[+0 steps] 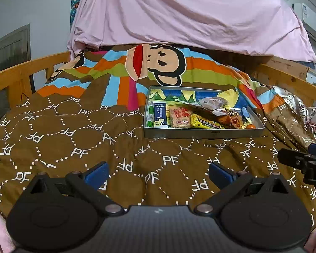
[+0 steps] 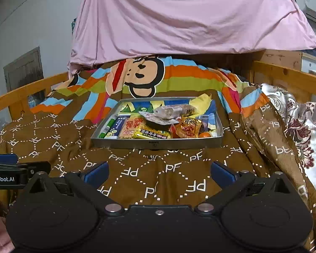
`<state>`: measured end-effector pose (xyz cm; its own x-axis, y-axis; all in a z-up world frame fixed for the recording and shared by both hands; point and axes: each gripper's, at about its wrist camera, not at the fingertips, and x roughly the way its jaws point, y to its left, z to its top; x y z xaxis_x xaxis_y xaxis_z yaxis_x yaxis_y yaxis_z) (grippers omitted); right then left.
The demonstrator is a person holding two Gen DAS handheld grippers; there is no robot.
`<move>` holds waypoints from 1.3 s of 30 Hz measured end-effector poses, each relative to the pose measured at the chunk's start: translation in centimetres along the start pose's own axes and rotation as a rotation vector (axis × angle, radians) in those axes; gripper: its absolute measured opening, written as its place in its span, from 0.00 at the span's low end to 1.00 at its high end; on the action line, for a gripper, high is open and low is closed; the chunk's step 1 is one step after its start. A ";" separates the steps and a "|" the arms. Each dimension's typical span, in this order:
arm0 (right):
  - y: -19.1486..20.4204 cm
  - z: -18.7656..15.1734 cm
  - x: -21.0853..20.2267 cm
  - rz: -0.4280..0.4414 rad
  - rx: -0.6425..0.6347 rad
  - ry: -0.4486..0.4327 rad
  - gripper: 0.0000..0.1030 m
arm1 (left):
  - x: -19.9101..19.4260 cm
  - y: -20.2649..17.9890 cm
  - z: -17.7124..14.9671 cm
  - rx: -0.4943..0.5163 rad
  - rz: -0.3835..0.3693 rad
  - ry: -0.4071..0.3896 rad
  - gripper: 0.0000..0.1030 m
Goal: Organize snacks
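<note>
Both of your grippers hang over the brown quilt on the bed, jaws spread wide and holding nothing. The snack tray lies ahead, so the sorting looks barely begun, if begun at all.

The left gripper has bare quilt between its jaws. The tray sits well ahead of it and off toward its right jaw. Out past that jaw, the right gripper's tip shows at the frame edge.

The right gripper faces the tray almost squarely, ahead of the gap between its jaws. In the tray, nearest the left wall, a green tube lies beside a blue packet. Next come a red-printed pack and a yellow bar. Farther right, an orange wrapper sits by a small orange ball in the near right corner.

Judging by this layout, your next move is a forward reach, probably with the right gripper. Pick one item off the top and close on its narrow side.

The middle of the heap is hard to read. Clear-wrapped pieces overlap something dark below, and the labels are too small to make out. The tray's near wall hides the lower edges of the front row. No second container for sorted snacks is in view.
</note>
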<state>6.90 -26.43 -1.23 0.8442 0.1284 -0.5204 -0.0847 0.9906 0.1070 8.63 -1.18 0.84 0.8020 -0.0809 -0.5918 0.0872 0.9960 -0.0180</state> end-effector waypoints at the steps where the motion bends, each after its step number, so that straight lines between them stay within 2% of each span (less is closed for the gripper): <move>1: 0.0 0.0 0.1 -0.001 0.001 0.006 0.99 | 0.1 0.0 0.0 0.000 0.002 0.004 0.99; 13: 0.3 -0.5 1.8 -0.017 -0.013 0.090 0.99 | 1.1 -0.3 -0.2 0.011 0.017 0.058 0.99; 39: 1.1 -0.7 2.4 -0.013 -0.066 0.123 0.99 | 1.3 -0.4 -0.2 0.008 0.021 0.077 0.99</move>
<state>8.44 -25.00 -3.00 0.7744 0.1165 -0.6219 -0.1125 0.9926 0.0458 9.53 -1.69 -0.09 0.7559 -0.0570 -0.6522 0.0763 0.9971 0.0013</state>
